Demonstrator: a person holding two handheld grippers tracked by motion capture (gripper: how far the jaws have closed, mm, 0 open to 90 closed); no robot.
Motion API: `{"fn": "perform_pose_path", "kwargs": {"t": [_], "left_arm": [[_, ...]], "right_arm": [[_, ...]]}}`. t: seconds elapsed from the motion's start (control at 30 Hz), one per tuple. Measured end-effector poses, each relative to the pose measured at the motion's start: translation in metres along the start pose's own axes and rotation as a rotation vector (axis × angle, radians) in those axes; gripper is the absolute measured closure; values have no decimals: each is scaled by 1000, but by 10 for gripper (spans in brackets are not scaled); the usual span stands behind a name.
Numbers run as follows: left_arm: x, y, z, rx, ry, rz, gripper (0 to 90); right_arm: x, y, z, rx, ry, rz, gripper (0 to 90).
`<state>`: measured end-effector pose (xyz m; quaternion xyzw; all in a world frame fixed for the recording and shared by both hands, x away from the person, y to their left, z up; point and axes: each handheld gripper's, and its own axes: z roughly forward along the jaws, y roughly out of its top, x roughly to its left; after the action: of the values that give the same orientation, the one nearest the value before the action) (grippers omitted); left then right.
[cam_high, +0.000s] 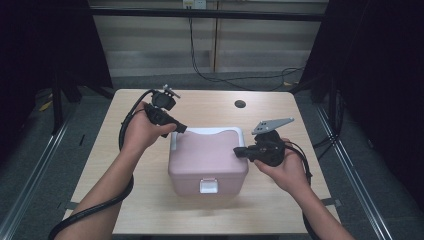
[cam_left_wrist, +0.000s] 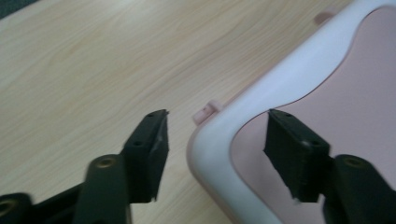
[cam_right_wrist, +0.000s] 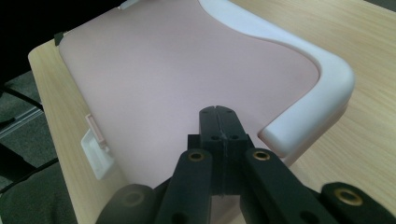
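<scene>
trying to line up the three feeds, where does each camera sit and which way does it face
High view: above the person's side, looking forward and down on the table; both forearms, left gripper, right gripper.
Left gripper view: rides that gripper, looking past open jaws straddling the white handle.
Right gripper view: rides that gripper, shut jaws over the pink box.
All share the box and handle.

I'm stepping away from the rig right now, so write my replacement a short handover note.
Left gripper: open, jaws straddling the white handle at the pink box's far left corner, not pressing it.
Right gripper: shut, empty, over the lid's right side.
Box sits mid-table, lid down, front latch looks closed.
Done: left gripper lined up on the handle.
Left: probably grip the handle, then lift or open.
</scene>
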<state>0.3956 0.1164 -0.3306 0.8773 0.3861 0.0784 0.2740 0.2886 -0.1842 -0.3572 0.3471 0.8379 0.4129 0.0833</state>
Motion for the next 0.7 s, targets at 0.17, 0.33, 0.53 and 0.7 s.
{"fn": "perform_pose_path", "kwargs": {"t": [0.17,0.33,0.53,0.7], "left_arm": [[6,-9,10,-22,-90,-79,265],[0,-9,10,-4,-131,-84,314],[3,-12,6,7,-143,-82,332],[7,-16,-2,-30,-177,-82,349]], "right_arm": [[0,0,0,-2,2,3,900],[0,0,0,-2,1,2,900],[-1,-1,0,-10,5,14,900],[-1,-1,0,-9,6,18,900]]}}
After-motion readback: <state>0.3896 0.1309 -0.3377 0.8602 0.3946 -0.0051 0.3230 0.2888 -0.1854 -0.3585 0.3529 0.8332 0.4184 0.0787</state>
